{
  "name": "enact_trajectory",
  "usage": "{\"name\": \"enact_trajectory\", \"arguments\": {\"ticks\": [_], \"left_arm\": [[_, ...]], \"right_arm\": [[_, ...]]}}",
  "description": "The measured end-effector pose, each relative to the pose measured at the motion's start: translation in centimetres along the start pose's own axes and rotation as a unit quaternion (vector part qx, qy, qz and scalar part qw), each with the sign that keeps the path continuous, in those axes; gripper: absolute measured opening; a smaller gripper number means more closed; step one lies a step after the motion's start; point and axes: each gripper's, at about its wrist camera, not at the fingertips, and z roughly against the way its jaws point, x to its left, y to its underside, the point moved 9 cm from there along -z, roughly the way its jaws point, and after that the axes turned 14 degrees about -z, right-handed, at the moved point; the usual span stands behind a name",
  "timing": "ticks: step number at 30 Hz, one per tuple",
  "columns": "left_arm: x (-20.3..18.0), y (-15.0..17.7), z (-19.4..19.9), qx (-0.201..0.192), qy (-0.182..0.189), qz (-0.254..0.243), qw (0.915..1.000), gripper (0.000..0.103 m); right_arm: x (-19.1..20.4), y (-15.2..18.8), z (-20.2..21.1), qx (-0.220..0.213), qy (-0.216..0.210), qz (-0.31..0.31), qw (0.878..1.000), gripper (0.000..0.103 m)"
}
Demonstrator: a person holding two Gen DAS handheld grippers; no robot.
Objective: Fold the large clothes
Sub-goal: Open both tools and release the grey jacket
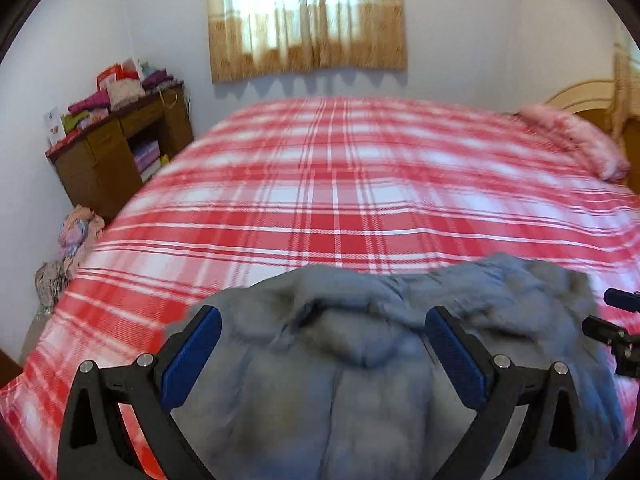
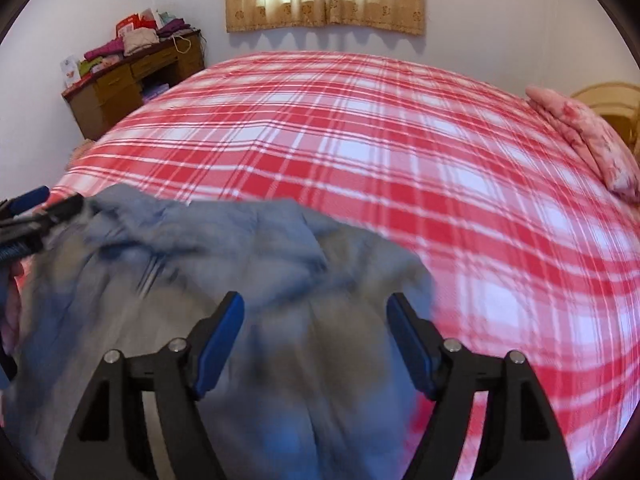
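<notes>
A large grey-blue garment (image 1: 360, 360) lies bunched at the near edge of a bed with a red and white plaid cover (image 1: 340, 184). My left gripper (image 1: 324, 316) hangs above the garment, jaws wide apart, nothing pressed between the blue pads (image 1: 192, 360). In the right wrist view the same garment (image 2: 208, 264) spreads below my right gripper (image 2: 316, 304), which is open too, its pads clear of the cloth. The left gripper (image 2: 36, 208) shows at that view's left edge; part of the right gripper (image 1: 612, 320) shows at the left view's right edge.
A brown wooden desk (image 1: 116, 152) piled with folded clothes stands against the far left wall. A pink pillow (image 1: 576, 140) lies at the bed's right end by a headboard (image 1: 584, 96). More clothes (image 1: 76, 236) are heaped beside the bed on the left. A curtained window (image 1: 308, 16) is behind.
</notes>
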Motion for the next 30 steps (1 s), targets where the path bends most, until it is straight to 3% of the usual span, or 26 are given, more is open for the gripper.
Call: {"name": "enact_trajectory", "arguments": {"ticks": [6,13,16,21,24,26,30], "left_arm": [[0.1,8.1,10.4,-0.02,-0.021,-0.05,0.9983,0.102],[1.5,18.4,19.0,-0.004,-0.024,-0.034,0.9991,0.102],[2.0,22.7,21.2,0.015,-0.019,-0.029,0.9993,0.102],[4.5,27.2,24.0,0.025,-0.046,-0.008,0.9986,0.102],[4.4,29.5,24.8,0.042,-0.013,0.018,0.9989,0.102],[3.9,30.9,25.4,0.049,-0.002,0.012,0.9987,0.102],[3.1,33.3,25.7,0.061,-0.034,-0.029,0.9971,0.102]], "right_arm": [[-2.8,9.2,6.5,0.035,-0.004,-0.05,0.998,0.085],[-3.9,19.4,13.3,0.069,0.001,-0.039,0.997,0.086],[-5.4,23.5,15.7,0.086,0.004,-0.025,0.996,0.086],[-7.4,29.3,19.6,0.112,0.028,0.007,0.993,0.086],[-8.7,31.3,21.8,0.115,0.031,-0.006,0.993,0.086],[-9.3,32.3,22.8,0.111,0.022,-0.03,0.993,0.089],[-10.0,34.5,23.8,0.106,0.027,-0.054,0.993,0.091]]}}
